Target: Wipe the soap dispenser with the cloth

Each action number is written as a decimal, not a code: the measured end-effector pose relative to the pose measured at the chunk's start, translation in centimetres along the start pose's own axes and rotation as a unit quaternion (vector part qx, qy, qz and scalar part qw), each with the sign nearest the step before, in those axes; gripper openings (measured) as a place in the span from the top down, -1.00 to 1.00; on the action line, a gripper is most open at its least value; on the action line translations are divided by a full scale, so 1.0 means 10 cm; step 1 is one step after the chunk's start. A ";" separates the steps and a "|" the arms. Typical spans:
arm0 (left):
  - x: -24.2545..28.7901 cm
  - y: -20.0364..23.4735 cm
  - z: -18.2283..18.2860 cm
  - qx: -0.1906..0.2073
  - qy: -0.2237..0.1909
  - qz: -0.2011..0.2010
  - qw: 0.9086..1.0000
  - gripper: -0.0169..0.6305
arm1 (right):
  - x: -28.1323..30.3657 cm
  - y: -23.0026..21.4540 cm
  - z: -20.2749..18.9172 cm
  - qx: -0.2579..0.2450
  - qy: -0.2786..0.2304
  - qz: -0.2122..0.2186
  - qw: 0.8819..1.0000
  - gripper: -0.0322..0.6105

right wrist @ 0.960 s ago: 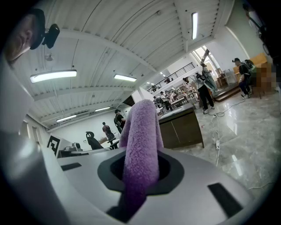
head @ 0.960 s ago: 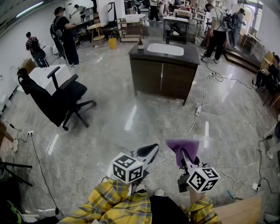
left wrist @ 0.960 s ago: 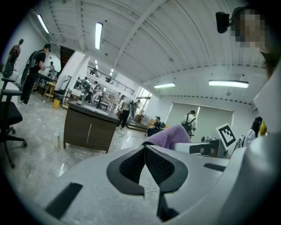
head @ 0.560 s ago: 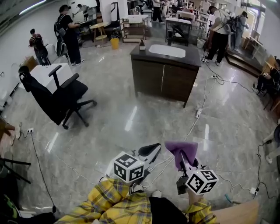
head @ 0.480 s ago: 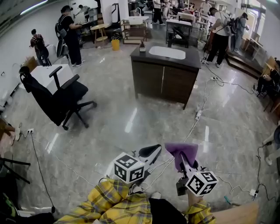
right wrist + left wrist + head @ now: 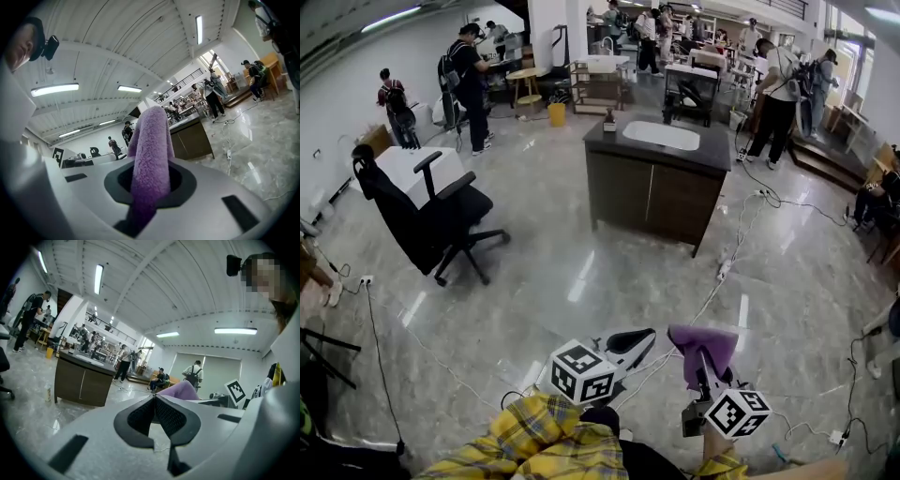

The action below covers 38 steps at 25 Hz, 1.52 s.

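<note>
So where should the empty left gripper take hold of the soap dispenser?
Probably round its body, coming in level from the counter's left end as the head view shows it. The dispenser stands upright near that end of the counter, left of the sink, so that side looks open. It shows too small to judge its shape further.

Ceiling strip lights above the left gripper are lighting the hall brightly and evenly; shadows are falling faint. Daylight is entering through windows far ahead and to the right of the right gripper. The polished floor ahead of both is throwing back pale glare streaks. Fisheye distortion is curving every edge, and the corners of both gripper views are going black. Gripper bodies nearest the lens are reading soft; the purple cloth is showing crisp pile.
</note>
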<state>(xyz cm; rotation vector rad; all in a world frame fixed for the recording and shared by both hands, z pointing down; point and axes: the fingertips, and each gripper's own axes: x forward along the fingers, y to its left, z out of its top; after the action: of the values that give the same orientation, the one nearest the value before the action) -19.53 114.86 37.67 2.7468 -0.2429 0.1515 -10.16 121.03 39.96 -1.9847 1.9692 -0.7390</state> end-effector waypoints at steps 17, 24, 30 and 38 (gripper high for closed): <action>0.47 0.67 0.11 -0.020 0.015 0.002 1.000 0.93 | 0.50 -0.42 0.13 0.013 0.014 -0.032 0.999 0.79; 0.67 1.72 0.45 -0.026 0.007 0.038 0.999 0.93 | 1.55 -0.50 0.40 0.001 0.025 -0.027 0.999 0.79; 0.70 2.66 0.79 -0.038 -0.001 0.059 0.998 0.93 | 2.59 -0.45 0.60 -0.004 0.023 -0.018 1.000 0.79; 0.70 3.57 0.97 -0.063 0.008 0.092 0.994 0.93 | 3.48 -0.41 0.73 -0.006 0.031 -0.018 0.999 0.79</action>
<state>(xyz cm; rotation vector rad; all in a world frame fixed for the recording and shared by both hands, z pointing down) -18.74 77.59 42.52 2.5941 -0.4842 0.1996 -4.30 85.75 42.08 -2.0321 1.9827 -0.8081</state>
